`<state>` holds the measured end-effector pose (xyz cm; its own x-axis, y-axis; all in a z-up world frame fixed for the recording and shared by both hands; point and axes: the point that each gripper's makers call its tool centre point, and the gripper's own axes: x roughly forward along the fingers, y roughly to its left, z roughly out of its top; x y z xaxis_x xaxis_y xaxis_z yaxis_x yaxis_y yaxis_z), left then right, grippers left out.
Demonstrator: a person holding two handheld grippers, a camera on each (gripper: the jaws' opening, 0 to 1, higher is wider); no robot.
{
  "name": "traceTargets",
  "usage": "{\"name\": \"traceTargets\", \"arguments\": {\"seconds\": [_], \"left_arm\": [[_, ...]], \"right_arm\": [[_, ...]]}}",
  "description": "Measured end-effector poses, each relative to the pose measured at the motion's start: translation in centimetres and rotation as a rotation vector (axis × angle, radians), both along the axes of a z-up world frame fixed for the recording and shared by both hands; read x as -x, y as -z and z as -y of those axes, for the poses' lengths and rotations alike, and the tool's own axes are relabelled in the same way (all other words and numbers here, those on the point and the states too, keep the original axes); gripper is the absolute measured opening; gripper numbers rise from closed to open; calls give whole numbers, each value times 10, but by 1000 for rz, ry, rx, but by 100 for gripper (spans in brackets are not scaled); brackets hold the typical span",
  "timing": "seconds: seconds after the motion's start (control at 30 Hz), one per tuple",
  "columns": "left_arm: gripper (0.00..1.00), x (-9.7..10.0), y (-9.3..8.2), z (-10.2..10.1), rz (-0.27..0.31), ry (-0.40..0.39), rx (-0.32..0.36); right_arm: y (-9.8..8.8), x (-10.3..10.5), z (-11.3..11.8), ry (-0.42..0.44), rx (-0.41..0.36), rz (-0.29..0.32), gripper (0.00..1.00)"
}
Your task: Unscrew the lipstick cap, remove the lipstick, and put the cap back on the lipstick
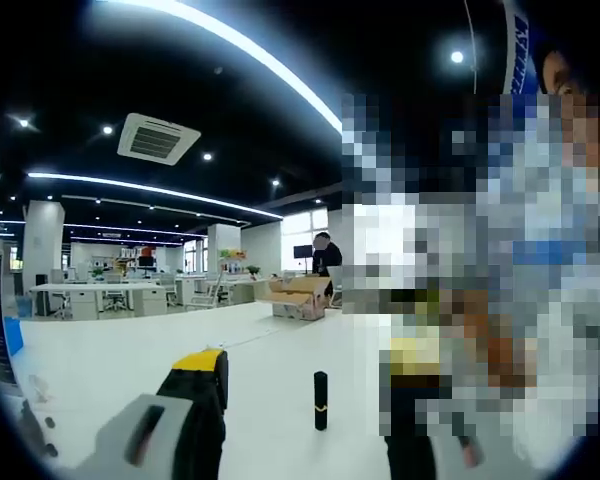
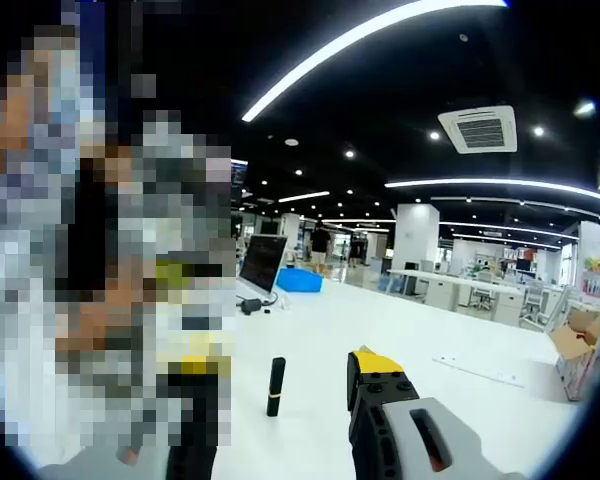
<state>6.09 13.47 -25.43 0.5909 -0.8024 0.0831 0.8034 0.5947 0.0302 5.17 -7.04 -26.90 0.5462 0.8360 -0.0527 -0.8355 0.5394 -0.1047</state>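
Left gripper view: my left gripper, jaws spread and empty, frames the capped lipstick standing upright on the white bench.

Right gripper view: my right gripper, likewise released, flanks it. A careless approach could topple this slim tube. Behind: open-plan office, ceiling light strips.

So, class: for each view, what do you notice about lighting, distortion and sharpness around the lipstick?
Left gripper view: ceiling light strips bow into curves from the fisheye lens, the white table is bright and washed out, and the lipstick stands sharp and dark. Right gripper view: the same curved strips, glare on the table, the lipstick crisp.
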Motion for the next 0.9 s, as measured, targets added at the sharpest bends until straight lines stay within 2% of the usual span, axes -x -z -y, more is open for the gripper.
{"name": "traceTargets", "arguments": {"seconds": [0.33, 0.67, 0.77, 0.9], "left_arm": [[62, -1, 3, 1, 6, 0, -24], [62, 2, -2, 5, 8, 18, -2], [62, 1, -2, 8, 6, 22, -8], [62, -2, 0, 10, 0, 24, -4]], "right_arm": [[1, 0, 0, 3, 4, -2, 48], [-1, 1, -2, -14, -11, -9, 48], [1, 2, -2, -15, 9, -18, 48], [-5, 1, 3, -1, -5, -5, 48]]}}
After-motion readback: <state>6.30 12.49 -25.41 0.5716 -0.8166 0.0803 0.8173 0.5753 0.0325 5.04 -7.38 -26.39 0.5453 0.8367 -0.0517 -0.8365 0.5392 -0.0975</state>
